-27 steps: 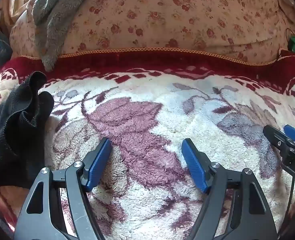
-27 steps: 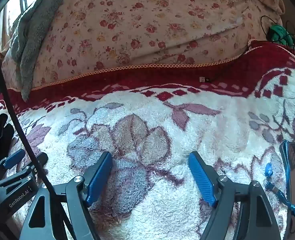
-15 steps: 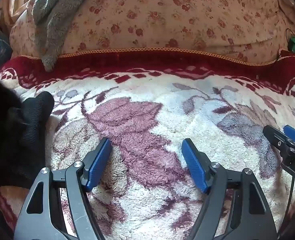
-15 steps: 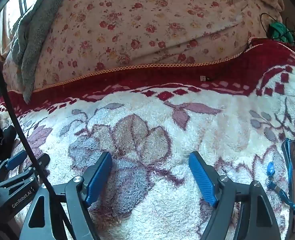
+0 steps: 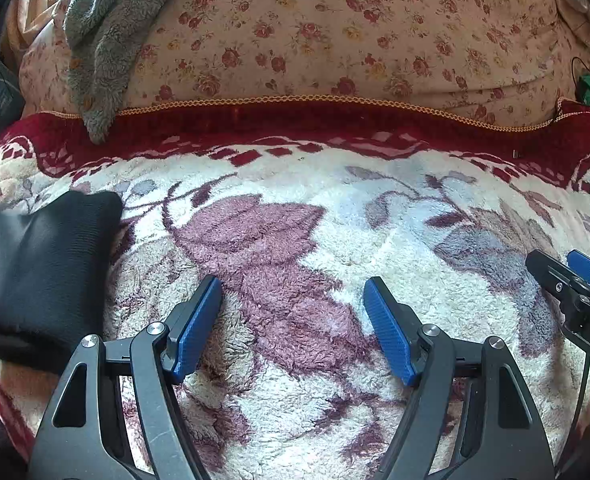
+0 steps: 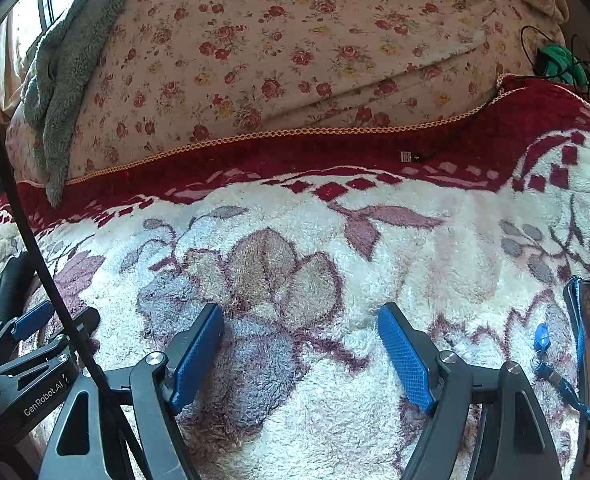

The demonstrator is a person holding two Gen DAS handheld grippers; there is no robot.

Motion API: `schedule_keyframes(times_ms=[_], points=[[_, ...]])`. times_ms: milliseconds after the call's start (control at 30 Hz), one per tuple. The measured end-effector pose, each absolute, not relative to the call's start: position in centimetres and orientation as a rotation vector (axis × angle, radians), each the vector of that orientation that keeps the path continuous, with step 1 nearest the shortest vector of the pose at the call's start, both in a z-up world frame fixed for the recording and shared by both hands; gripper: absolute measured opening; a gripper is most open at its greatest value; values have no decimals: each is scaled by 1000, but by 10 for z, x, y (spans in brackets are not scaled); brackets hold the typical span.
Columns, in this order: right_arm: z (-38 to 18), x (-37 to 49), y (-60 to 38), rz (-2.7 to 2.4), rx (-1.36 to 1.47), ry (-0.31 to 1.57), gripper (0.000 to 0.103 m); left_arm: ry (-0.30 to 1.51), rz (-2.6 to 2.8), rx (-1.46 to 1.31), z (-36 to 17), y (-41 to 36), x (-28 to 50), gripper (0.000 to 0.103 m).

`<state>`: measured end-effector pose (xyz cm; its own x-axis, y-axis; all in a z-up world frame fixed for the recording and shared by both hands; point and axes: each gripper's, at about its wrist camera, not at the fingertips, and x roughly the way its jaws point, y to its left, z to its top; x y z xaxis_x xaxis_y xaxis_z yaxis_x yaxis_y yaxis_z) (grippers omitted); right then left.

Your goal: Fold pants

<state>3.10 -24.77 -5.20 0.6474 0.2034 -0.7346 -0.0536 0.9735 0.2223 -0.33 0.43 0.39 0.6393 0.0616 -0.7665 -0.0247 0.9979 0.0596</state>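
Two printed marks, both on gripper bodies

In the right wrist view, "GenRobot.AI" stands in white on the black body of the left gripper point(image 6: 27, 328) at the lower left edge. In the left wrist view, white letters "DA", cut off by the frame, stand on the right gripper point(image 5: 575, 276) at the right edge.

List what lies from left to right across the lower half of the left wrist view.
black pants → left gripper, open over the fleece blanket → right gripper at the right edge
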Motion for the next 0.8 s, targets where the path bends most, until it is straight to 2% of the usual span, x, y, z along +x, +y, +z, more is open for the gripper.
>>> schedule_keyframes(times_ms=[800], points=[[-53,31,-247,148,188,855,78,876,50,46,1,-1,-3,74]])
